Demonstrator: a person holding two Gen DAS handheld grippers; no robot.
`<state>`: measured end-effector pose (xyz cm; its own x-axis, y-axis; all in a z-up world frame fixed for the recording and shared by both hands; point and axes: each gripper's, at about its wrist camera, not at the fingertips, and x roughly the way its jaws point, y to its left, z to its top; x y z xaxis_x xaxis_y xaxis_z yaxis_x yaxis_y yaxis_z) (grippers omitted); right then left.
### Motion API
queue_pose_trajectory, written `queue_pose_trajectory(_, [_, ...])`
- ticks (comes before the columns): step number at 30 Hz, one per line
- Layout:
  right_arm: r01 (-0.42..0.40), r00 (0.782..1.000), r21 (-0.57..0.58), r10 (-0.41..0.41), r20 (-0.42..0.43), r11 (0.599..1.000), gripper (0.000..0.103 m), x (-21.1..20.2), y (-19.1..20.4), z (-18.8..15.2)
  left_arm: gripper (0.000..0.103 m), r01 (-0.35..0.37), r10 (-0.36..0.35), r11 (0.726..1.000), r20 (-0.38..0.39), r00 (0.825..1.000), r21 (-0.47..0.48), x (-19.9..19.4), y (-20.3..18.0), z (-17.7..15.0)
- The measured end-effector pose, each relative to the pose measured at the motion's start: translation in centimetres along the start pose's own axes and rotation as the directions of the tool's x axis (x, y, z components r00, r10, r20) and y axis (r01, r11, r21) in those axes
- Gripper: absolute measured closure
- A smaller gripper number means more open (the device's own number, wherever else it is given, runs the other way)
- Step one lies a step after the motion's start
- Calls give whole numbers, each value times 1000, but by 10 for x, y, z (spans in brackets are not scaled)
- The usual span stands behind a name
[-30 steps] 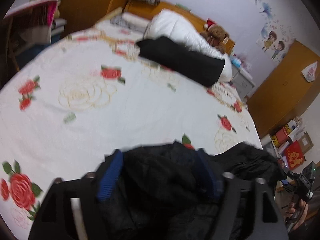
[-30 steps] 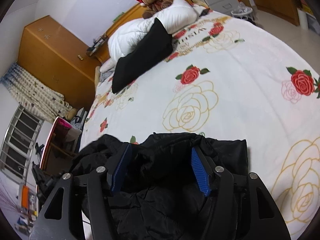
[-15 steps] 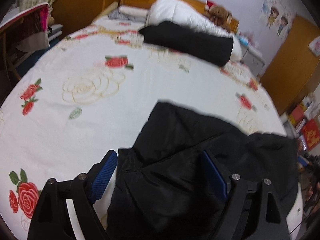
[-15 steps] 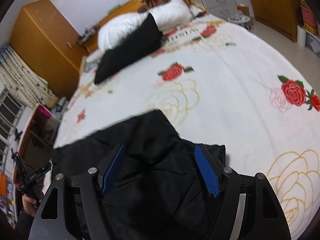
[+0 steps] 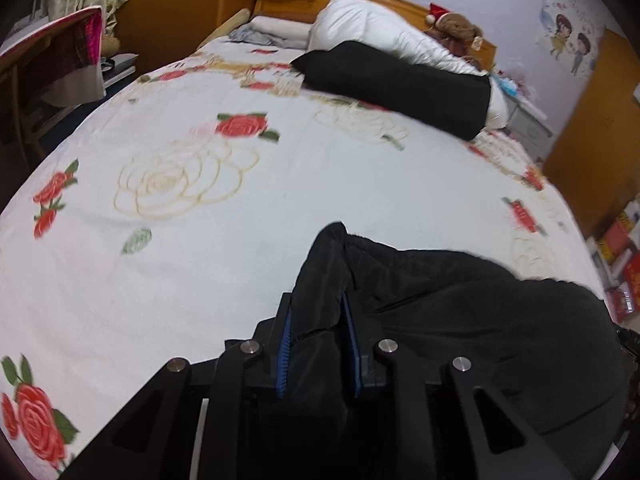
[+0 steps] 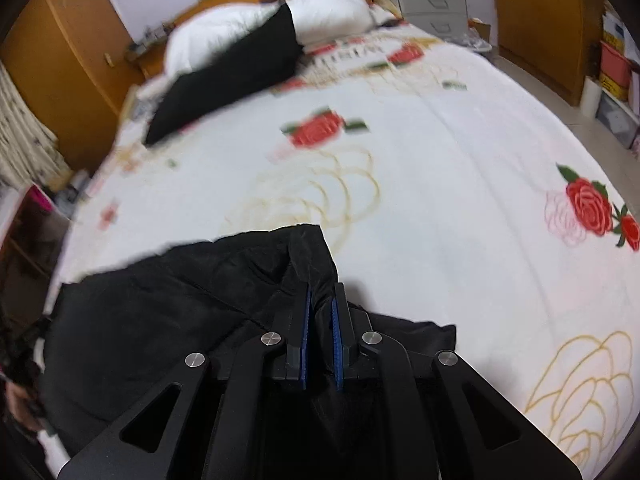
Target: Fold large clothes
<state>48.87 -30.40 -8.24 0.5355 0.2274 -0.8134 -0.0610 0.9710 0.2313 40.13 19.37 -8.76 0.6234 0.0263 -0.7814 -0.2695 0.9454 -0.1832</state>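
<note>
Pinching the black garment (image 5: pixel 460 312) at the lower centre of each frame, my left tool (image 5: pixel 316 344) and right tool (image 6: pixel 320 336) clamp its corners over the bed (image 5: pixel 240 208), so I'd carry both level, keeping the edge taut.

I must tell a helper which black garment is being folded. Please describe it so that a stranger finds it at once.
Start from the bed with the rose-print cover. The black garment lies crumpled at its near edge, and the left gripper and right gripper both pinch it. The other black item lies far away against the white pillows, untouched.
</note>
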Motion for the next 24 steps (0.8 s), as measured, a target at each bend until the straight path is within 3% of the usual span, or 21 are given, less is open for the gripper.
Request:
queue_pose_trajectory(6, [54, 998, -12, -54, -13, 998, 94, 33, -1, -18, 77, -41, 41, 999, 29, 999, 14, 19, -8, -14])
queue_pose_trajectory(15, [107, 994, -49, -108, -8, 993, 91, 40, 5, -19, 71, -82, 81, 996, 47, 996, 32, 25, -14, -16])
queue_pose_trajectory(19, [142, 990, -81, -142, 0, 987, 88, 18, 13, -13, 70, -120, 120, 991, 10, 993, 65, 13, -20, -5])
queue_pose_trajectory(24, [94, 989, -79, -84, 119, 992, 85, -49, 19, -7, 71, -82, 82, 997, 69, 994, -3, -38, -11, 9])
